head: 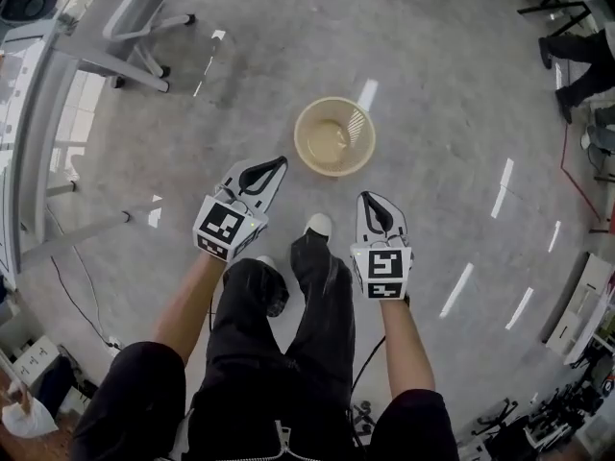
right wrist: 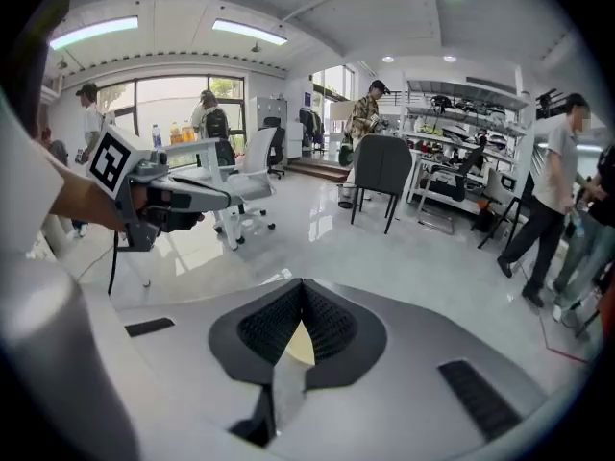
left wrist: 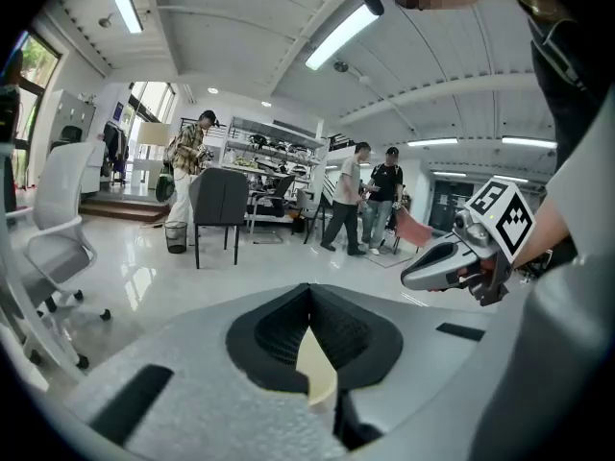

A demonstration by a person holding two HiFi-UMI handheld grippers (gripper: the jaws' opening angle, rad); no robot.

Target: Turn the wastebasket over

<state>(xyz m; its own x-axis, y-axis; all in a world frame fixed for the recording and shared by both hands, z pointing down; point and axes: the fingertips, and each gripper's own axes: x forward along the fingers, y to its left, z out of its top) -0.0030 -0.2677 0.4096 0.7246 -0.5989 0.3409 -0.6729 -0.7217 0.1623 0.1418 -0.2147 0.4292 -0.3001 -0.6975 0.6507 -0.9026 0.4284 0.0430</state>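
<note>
1. The left gripper (left wrist: 309, 288) is pressing its black ribbed fingers (left wrist: 274, 329) together at the tips and gripping nothing. A beige sliver is showing through the gap behind the tips. I take it for the basket seen beyond them, not something held.
2. The right gripper (right wrist: 303, 283) is doing the same: its fingers (right wrist: 332, 327) are meeting tip to tip, with only a beige sliver showing through behind them.
3. Both grippers are hanging side by side in front of the person's black-trousered legs (head: 288, 296). They are pointing forward and down toward the basket and touching nothing.
4. The round beige plastic wastebasket (head: 356, 131), with its slotted wall, is standing upright with its mouth facing up. It is sitting on the grey polished floor (head: 432, 171), just ahead of the person's white shoe (head: 319, 224), and it looks empty.
5. The fingers are probably being carried closed only for the approach. To turn the basket over, they will likely need to part and pinch the rim, or the two grippers will need to squeeze the wall between them. The turning itself has not begun.
</note>
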